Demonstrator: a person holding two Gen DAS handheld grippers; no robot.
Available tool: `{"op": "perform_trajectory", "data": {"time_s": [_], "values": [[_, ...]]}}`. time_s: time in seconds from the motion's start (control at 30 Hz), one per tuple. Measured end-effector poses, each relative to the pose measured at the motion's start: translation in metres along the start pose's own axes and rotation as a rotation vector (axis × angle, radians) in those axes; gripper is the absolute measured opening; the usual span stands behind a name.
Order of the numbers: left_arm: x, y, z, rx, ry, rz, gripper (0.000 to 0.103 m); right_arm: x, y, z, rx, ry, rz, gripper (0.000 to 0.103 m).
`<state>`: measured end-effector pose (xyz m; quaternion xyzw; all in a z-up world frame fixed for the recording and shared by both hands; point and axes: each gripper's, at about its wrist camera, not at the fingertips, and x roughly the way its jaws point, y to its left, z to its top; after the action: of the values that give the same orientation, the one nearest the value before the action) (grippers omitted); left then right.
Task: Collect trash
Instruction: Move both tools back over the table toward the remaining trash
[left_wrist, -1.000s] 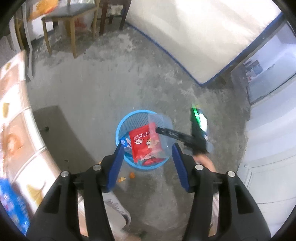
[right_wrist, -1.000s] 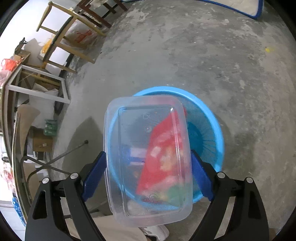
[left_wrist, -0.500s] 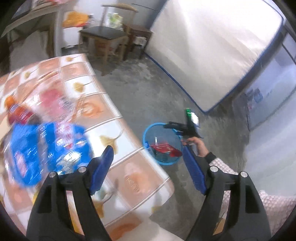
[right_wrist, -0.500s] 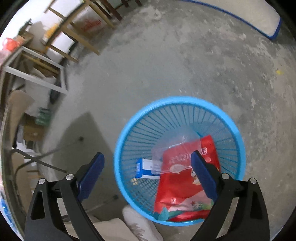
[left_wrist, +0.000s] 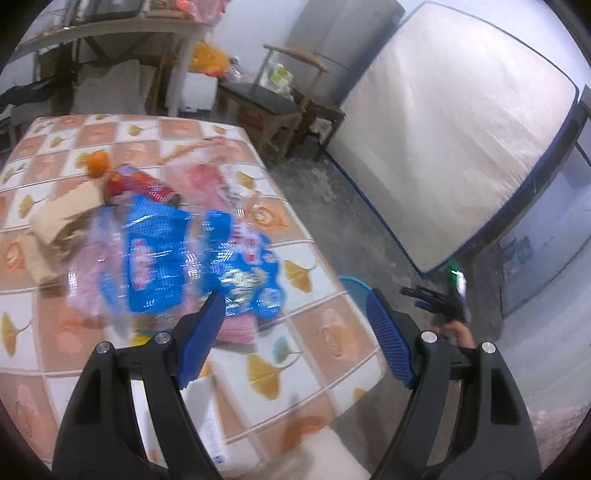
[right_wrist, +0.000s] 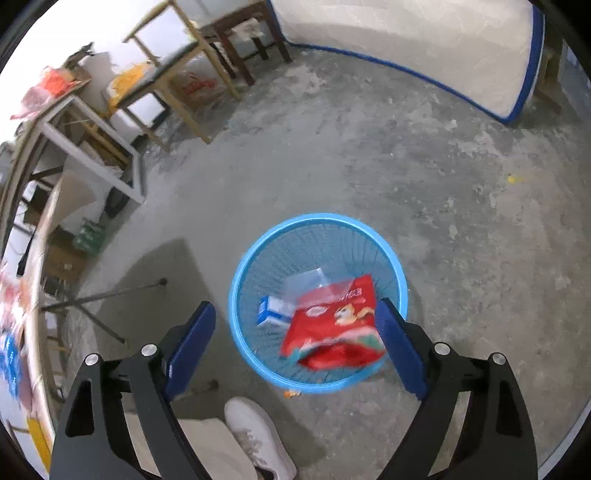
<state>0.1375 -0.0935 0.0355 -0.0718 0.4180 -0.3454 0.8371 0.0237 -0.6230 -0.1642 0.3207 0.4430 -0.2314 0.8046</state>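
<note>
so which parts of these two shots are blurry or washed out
Left wrist view: the blue wrapper and bottle on the table are motion-smeared; the mattress is glare-washed. Right wrist view: the red snack bag in the blue basket is slightly smeared, and the left edge streaks.

red snack bag (right_wrist: 334, 325) print blurred, no text readable

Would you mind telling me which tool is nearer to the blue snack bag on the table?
Left. The left tool hangs just over the blue snack bag on the table, while the right tool is off above the blue basket on the floor.
</note>
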Motion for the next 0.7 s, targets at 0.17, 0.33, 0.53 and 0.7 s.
{"op": "perform_trajectory", "data": {"time_s": [0.17,0.33,0.53,0.7], "values": [[-0.032,0.03,-0.019,-0.028,-0.048,0.073,0.074,-0.061,0.05,-0.041,-0.116,-0.064,0.056,0.086],[-0.058,0.061,-0.041,-0.078,-0.08,0.092,0.075,-0.116,0.113,-0.081,-0.254,-0.106,0.159,0.086],[-0.068,0.086,-0.067,-0.113,-0.056,0.105,0.079,-0.145,0.191,-0.128,-0.334,-0.04,0.381,0.086],[-0.044,0.089,-0.078,-0.14,0.013,0.061,0.084,-0.138,0.258,-0.164,-0.418,0.036,0.474,0.086]]}}
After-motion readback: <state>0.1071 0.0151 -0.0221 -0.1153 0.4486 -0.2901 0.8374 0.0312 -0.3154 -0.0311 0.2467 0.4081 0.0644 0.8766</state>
